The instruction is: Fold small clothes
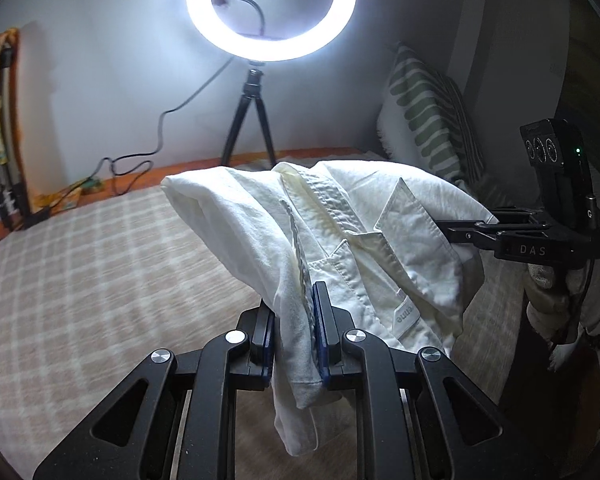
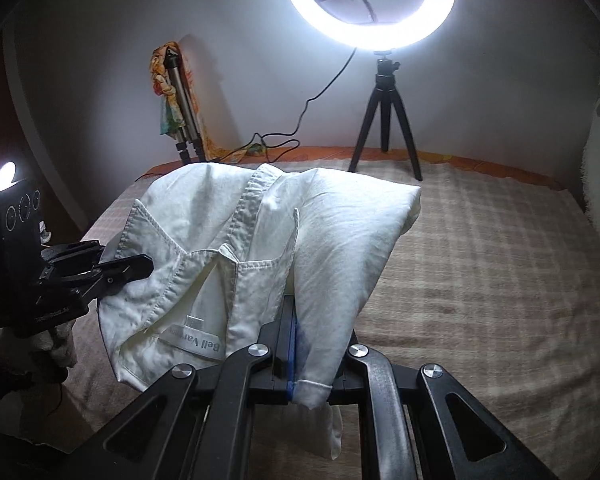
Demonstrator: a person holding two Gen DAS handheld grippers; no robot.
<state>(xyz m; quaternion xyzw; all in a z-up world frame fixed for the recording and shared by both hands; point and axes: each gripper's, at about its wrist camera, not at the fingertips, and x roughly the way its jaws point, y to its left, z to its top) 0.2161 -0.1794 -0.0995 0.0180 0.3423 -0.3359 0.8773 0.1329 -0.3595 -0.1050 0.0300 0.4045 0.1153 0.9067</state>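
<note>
A small white collared shirt (image 1: 352,232) hangs in the air above the bed, held between both grippers. My left gripper (image 1: 294,316) is shut on a bunched edge of the shirt, with cloth hanging down between its blue pads. My right gripper (image 2: 300,344) is shut on the other side of the shirt (image 2: 268,248). The collar and a sewn label (image 2: 198,344) face the cameras. The right gripper also shows in the left wrist view (image 1: 460,232), and the left gripper shows in the right wrist view (image 2: 140,266), each pinching the shirt.
A checked beige blanket (image 1: 100,272) covers the bed. A lit ring light (image 1: 271,8) on a small black tripod (image 1: 250,120) stands at the far edge, with its cable trailing left. A folded tripod with coloured cloth (image 2: 176,100) leans on the wall. A green patterned pillow (image 1: 424,108) stands at right.
</note>
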